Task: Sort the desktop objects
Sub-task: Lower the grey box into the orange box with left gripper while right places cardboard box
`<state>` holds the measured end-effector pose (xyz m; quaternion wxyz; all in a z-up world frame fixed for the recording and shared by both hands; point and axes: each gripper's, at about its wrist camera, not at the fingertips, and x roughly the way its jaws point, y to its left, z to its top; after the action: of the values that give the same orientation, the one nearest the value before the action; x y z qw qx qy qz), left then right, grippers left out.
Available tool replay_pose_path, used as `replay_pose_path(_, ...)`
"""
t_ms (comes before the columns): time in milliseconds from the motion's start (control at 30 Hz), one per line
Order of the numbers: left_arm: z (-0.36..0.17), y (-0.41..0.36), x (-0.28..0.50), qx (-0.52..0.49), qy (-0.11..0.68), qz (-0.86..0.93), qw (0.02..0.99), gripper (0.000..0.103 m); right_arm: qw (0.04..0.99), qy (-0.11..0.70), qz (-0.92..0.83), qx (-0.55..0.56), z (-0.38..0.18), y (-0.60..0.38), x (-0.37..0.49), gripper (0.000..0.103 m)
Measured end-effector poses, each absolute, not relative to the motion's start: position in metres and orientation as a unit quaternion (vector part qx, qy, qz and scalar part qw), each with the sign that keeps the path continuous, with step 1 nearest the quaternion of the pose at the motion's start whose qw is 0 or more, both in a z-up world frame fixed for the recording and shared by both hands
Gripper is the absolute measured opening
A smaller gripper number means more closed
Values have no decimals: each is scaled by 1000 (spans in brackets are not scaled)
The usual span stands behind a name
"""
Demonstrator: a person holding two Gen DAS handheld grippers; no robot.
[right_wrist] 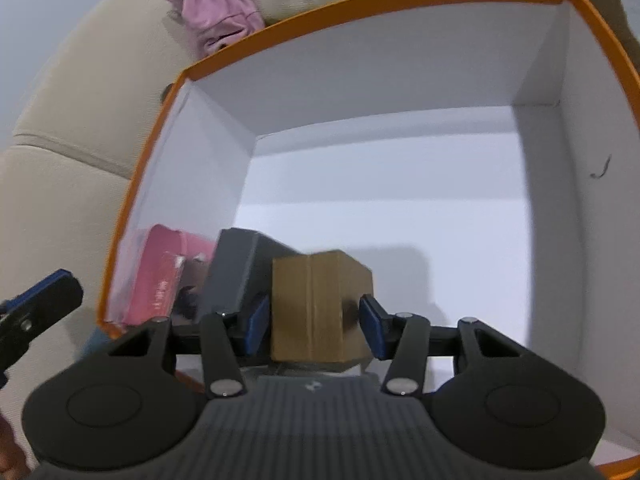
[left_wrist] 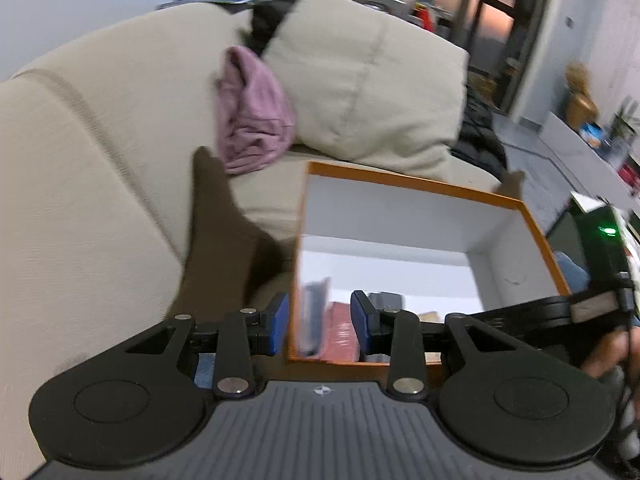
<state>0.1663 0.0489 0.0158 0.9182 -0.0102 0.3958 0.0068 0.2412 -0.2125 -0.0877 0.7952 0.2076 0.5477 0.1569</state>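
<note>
An orange box with a white inside (right_wrist: 208,64) (left_wrist: 420,186) holds a red packet (right_wrist: 160,276) (left_wrist: 340,332) and a grey box (right_wrist: 236,272). My right gripper (right_wrist: 316,320) reaches into the orange box, its jaws on either side of a small brown cardboard box (right_wrist: 316,308); the left pad touches it, the right pad stands at its edge. My left gripper (left_wrist: 320,320) straddles the orange box's left wall near the front corner, jaws apart, one finger (left_wrist: 276,320) outside and one inside. It also shows in the right wrist view (right_wrist: 44,296).
The orange box rests on a beige sofa (left_wrist: 100,160) with a cushion (left_wrist: 360,80). A pink cloth (left_wrist: 252,116) (right_wrist: 212,8) lies behind the box. A dark brown strip (left_wrist: 216,240) lies on the seat. Shelves and clutter stand far right.
</note>
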Motion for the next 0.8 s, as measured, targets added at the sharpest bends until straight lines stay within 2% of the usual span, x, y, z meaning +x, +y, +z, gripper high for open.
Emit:
replay_pose_path(233, 3, 69, 169, -65, 398, 1, 915, 39, 772, 558, 144, 268, -89, -232, 252, 52)
replay_pose_path(367, -3, 73, 172, -81, 407, -7, 910, 39, 756, 566, 141, 297, -97, -230, 257, 34)
replay_pose_path(433, -5, 74, 172, -85, 410, -9, 908, 39, 747, 570, 149, 310, -102, -224, 261, 30)
replay_pose_path(800, 11, 65, 153, -71, 394, -5, 916, 39, 771, 554, 164, 267, -90, -214, 254, 32)
